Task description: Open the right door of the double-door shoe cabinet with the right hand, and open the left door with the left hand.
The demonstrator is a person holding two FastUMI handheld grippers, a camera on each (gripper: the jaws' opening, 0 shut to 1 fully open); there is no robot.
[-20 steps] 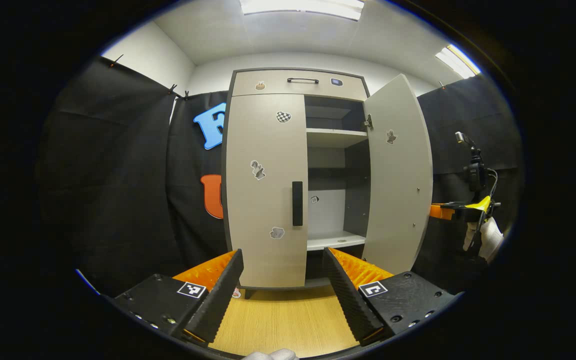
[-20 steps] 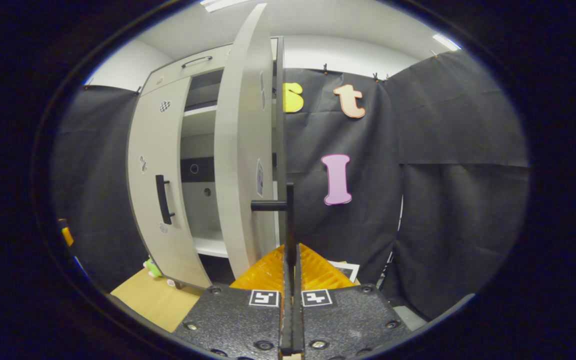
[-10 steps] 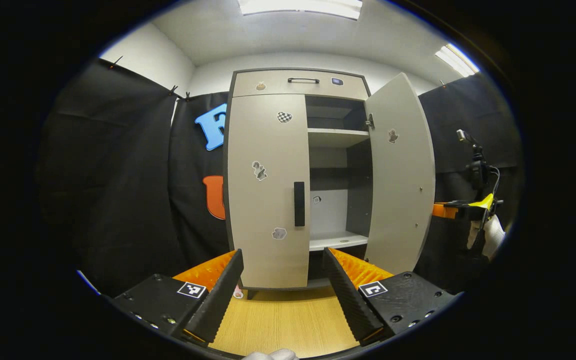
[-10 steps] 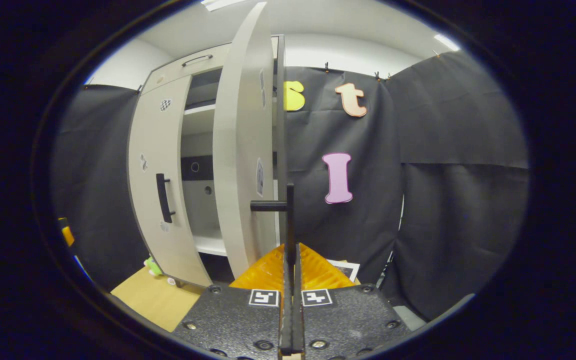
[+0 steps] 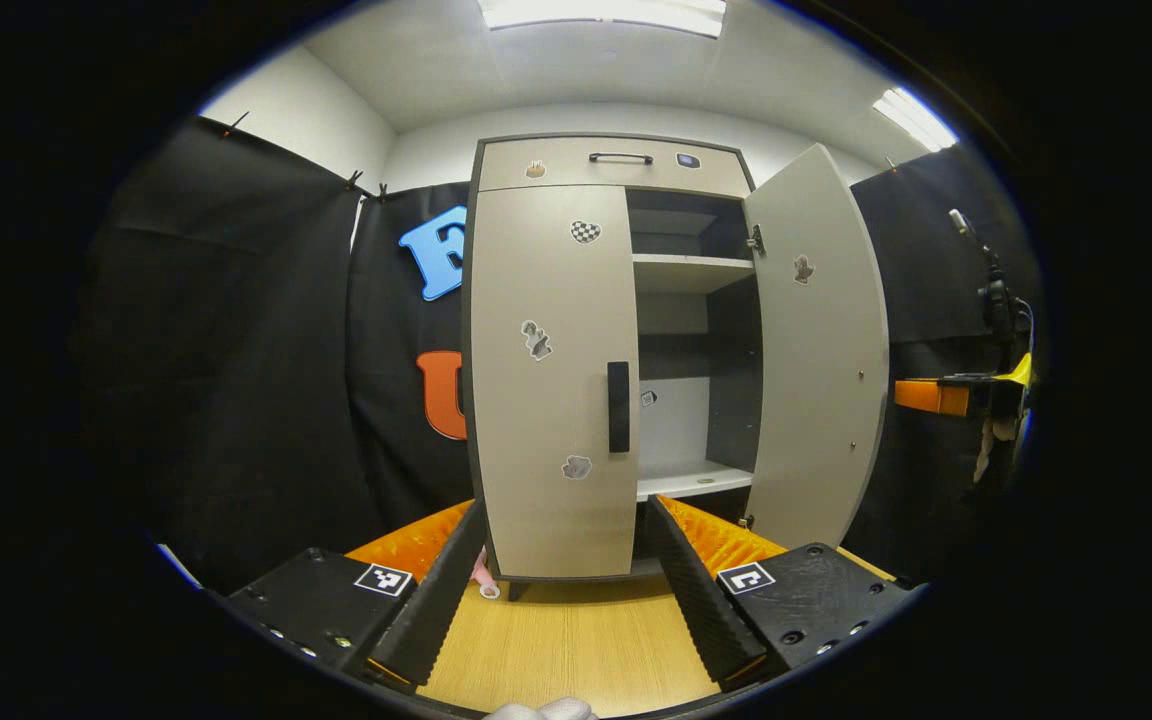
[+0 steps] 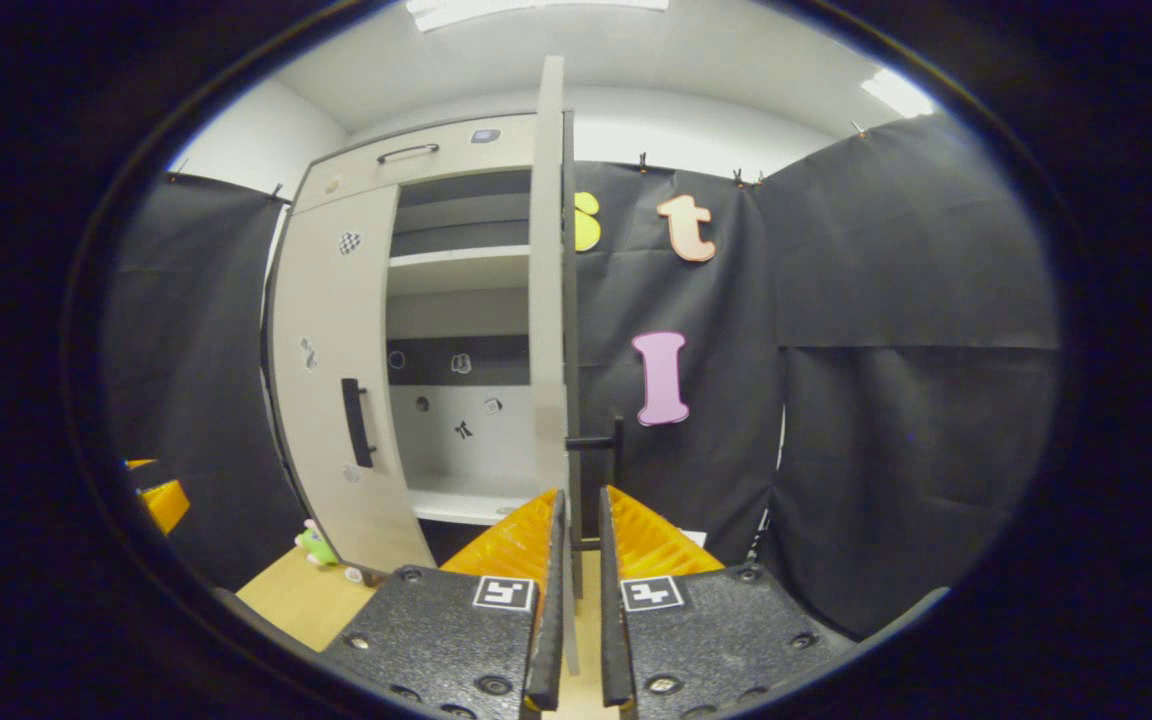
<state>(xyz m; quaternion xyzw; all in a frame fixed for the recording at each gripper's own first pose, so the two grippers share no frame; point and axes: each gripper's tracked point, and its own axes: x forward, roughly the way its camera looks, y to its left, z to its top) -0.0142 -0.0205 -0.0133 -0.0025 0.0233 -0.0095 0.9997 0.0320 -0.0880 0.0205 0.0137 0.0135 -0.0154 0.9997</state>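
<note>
Right gripper view: we are finding the right door (image 6: 548,300) swung open, right gripper (image 6: 576,600) jaws slightly parted, off its handle (image 6: 604,442). We are judging the left door (image 5: 551,380) next; left gripper (image 5: 566,560) jaws gaping, needing its handle (image 5: 618,407).

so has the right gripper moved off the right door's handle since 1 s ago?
Yes. The right gripper has opened and backed off; the right door's handle, clamped between its fingers before, now stands free beyond the tips.

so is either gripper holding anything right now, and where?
Nothing held. The right gripper has a small gap between its fingers, near the right door's handle but not clamping it. The left gripper is wide open.
</note>
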